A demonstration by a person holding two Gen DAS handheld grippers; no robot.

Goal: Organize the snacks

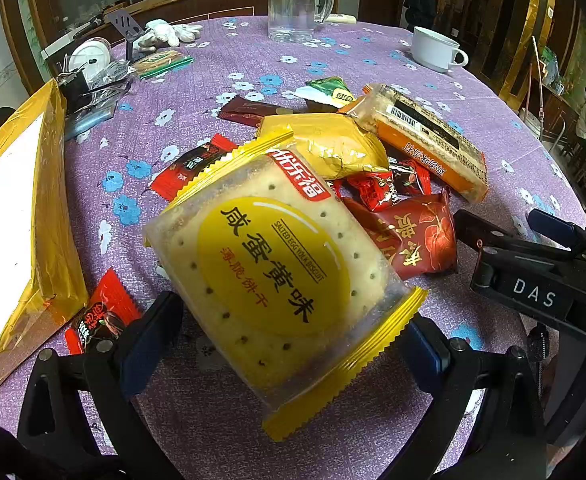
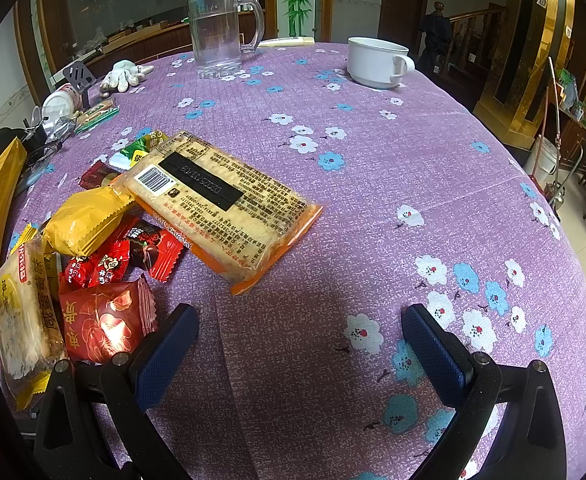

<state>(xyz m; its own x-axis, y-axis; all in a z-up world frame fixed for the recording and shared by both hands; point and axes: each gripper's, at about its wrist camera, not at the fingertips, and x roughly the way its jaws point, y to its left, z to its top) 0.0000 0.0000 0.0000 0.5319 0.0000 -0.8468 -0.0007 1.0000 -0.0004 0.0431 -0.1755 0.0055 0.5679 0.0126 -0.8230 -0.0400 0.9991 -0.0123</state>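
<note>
Hovering wide open, the left gripper [image 1: 281,340] straddled the biscuit pack [image 1: 281,268] without pinching it; beside that pack, right, lay the snack pile [image 1: 373,168]. Beyond, the right gripper [image 2: 297,356] gaped empty. Next likely: closing on the pack.

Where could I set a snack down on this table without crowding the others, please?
The tablecloth is bare between the long cracker pack, the white cup and the right gripper. It is crowded left of that pack, where the red and yellow packets pile up beside the salted egg yolk biscuit.
</note>
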